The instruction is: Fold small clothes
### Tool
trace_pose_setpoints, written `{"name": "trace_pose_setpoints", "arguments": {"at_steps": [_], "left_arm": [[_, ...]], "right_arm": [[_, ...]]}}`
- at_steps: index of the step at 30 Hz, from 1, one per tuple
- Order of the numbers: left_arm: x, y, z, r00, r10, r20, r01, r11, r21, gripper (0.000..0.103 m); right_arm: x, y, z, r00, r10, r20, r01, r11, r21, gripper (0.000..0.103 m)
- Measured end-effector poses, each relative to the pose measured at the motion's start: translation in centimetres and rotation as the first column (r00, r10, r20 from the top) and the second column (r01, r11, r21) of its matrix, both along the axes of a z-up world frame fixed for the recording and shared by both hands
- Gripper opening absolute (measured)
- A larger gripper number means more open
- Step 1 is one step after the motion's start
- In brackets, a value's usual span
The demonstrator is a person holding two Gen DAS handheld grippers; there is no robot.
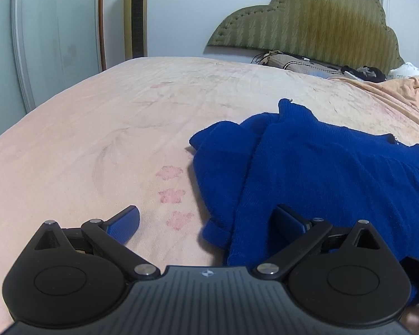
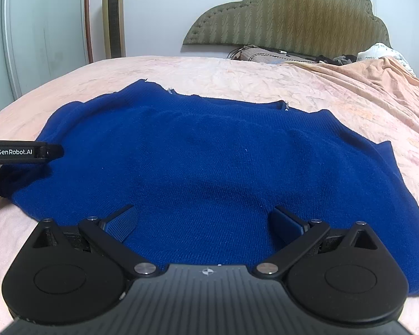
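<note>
A small blue knitted sweater (image 2: pixel 209 153) lies spread flat on the pink bedsheet (image 2: pixel 321 89). In the left wrist view the sweater (image 1: pixel 321 167) fills the right side, with a sleeve (image 1: pixel 220 162) folded in at its left edge. My left gripper (image 1: pixel 206 220) is open and empty, low over the sweater's left hem; it also shows at the left edge of the right wrist view (image 2: pixel 25 152). My right gripper (image 2: pixel 204 220) is open and empty, just above the sweater's near hem.
The bed's green headboard (image 2: pixel 293 19) stands at the back with pillows and a bunched peach blanket (image 2: pixel 377 69) at the far right. A gold tower fan (image 2: pixel 114 16) and a white wardrobe (image 2: pixel 42 33) stand beyond the bed's far left edge.
</note>
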State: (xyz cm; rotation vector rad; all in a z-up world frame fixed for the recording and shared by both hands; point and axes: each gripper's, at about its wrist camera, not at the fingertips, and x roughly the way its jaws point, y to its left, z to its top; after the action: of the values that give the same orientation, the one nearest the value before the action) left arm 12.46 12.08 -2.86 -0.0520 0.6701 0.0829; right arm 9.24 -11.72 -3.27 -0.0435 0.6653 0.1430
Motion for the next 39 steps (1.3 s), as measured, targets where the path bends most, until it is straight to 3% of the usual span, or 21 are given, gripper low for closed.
{"name": "trace_pose_setpoints", "arguments": {"at_steps": [16, 22, 28, 31, 34, 37, 39], "left_arm": [[-0.1, 0.3, 0.1, 1.0, -0.003, 0.002, 0.003, 1.0, -0.012, 0.103], [-0.6, 2.0, 2.4, 0.999, -0.04, -0.038, 0.038, 0.998, -0.048, 0.103], [1.1, 3.8, 4.4, 0.991, -0.119, -0.064, 0.114, 0.991, -0.072, 0.103], [2.8, 5.2, 4.8, 0.984, -0.158, -0.084, 0.147, 0.981, -0.124, 0.103], [5.3, 7.0, 4.3, 0.971, -0.182, -0.153, 0.147, 0.966, -0.213, 0.103], [7.4, 7.9, 3.1, 0.946, -0.239, -0.218, 0.16, 0.931, -0.328, 0.103], [8.1, 7.9, 2.6, 0.939, -0.272, -0.211, 0.182, 0.912, -0.368, 0.103]], "right_arm": [[0.0, 0.0, 0.0, 1.0, 0.0, -0.001, 0.0, 1.0, 0.0, 0.103], [-1.3, 0.1, 1.1, 0.998, 0.019, 0.06, -0.02, 1.0, 0.015, 0.099], [-4.0, 3.7, 2.8, 0.97, 0.133, 0.201, -0.1, 0.981, -0.167, 0.102], [-5.1, 5.9, 2.9, 0.956, 0.243, 0.162, -0.206, 0.954, -0.22, 0.103], [-6.7, 9.0, 2.1, 0.925, 0.361, 0.118, -0.303, 0.888, -0.347, 0.102], [-8.1, 11.8, 0.6, 0.899, 0.416, 0.139, -0.289, 0.8, -0.526, 0.102], [-8.1, 12.8, 0.0, 0.889, 0.432, 0.151, -0.275, 0.768, -0.578, 0.101]]}}
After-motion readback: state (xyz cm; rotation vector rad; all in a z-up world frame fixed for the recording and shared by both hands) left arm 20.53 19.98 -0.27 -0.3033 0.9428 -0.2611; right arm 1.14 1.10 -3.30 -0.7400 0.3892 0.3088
